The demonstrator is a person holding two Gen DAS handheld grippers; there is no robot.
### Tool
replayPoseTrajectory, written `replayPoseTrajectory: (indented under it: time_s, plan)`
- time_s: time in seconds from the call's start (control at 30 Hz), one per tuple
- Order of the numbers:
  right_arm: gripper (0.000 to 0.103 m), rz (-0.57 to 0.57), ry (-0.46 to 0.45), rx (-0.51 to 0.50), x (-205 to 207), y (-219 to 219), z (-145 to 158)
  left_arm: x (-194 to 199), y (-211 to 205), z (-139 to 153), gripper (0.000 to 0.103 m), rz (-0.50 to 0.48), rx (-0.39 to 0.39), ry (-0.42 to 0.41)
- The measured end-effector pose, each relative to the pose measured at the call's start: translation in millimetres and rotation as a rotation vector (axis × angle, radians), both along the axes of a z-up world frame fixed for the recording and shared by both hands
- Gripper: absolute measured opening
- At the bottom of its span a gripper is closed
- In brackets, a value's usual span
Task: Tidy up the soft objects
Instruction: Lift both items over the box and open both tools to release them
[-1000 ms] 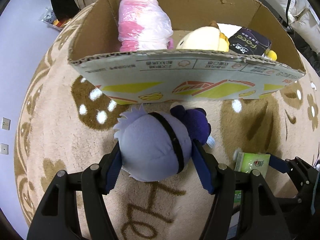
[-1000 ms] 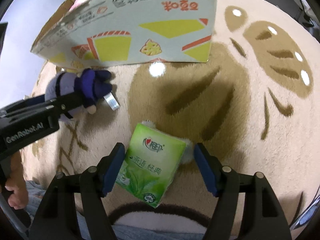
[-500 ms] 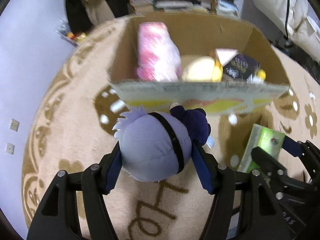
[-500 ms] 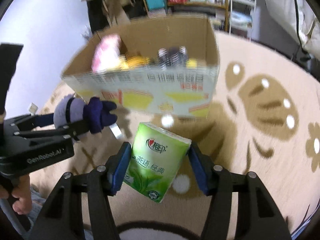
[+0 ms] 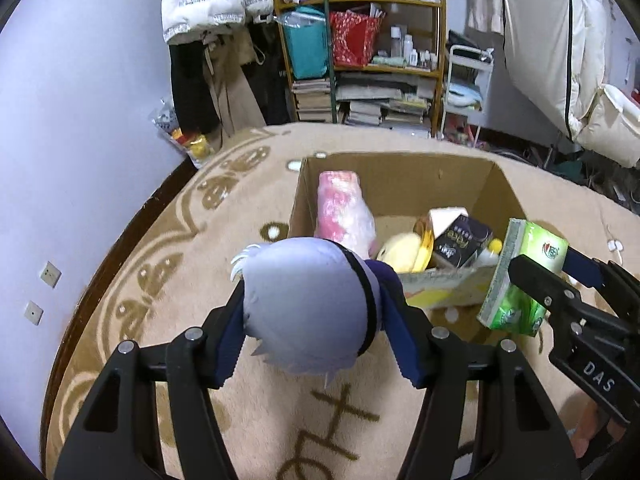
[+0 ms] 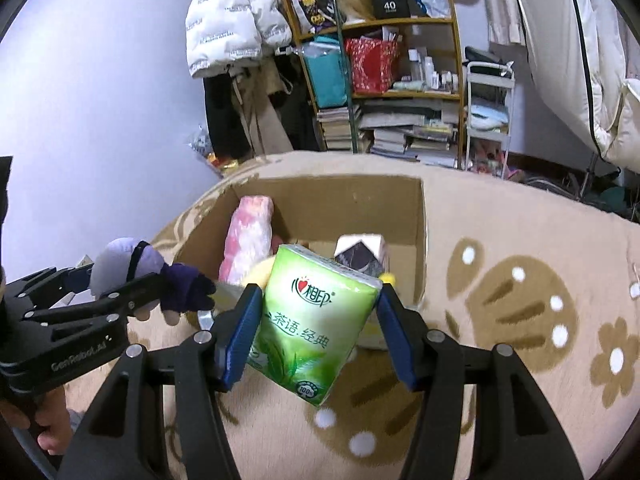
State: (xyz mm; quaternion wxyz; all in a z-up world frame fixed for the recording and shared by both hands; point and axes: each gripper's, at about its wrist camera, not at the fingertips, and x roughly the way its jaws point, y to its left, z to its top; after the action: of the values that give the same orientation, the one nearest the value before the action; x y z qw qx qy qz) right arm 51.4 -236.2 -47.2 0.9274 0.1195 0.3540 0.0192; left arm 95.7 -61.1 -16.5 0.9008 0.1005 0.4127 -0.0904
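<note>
With several soft things already in box point(image 5: 400, 172), two left. Left gripper point(image 5: 320, 344) clamped on plush point(image 5: 304, 300), right gripper point(image 6: 316, 332) clamped on tissues point(image 6: 312, 320); both near box's front edge, unreleased.

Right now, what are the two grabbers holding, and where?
Left gripper squeezes the purple plush toy's round head; right gripper squeezes the green tissue pack's sides.

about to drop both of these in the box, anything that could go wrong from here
1. The left gripper and right gripper sit close together at the near wall of the cardboard box; going in together, they might bump.
2. The box already holds a pink roll, a yellow plush and a dark carton, so the purple plush could land on top and roll out.
3. The green tissue pack hangs tilted, so it may slip early.
</note>
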Motion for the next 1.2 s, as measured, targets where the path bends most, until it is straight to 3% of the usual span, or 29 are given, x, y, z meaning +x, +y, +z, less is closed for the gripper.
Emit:
replayPoseTrajectory:
  time_s: [0.2,0.53,0.73,1.2]
  plan:
    - [0.062,0.002,-0.039,-0.005,9.2,-2.9,4.6,0.6,4.6,10.0,0.059,-0.008,-0.025,-0.019]
    - [0.062,0.027,-0.114,-0.066,24.8,-1.3,20.3,5.3,1.3,35.6,0.059,-0.019,-0.043,-0.164]
    - [0.062,0.039,-0.133,-0.061,37.9,-10.4,19.4,21.9,-11.9,35.8,0.059,-0.050,-0.057,-0.225]
    - [0.063,0.047,-0.105,-0.004,64.5,-25.3,-13.9,57.1,-31.3,-18.8,0.062,-0.072,-0.037,-0.114]
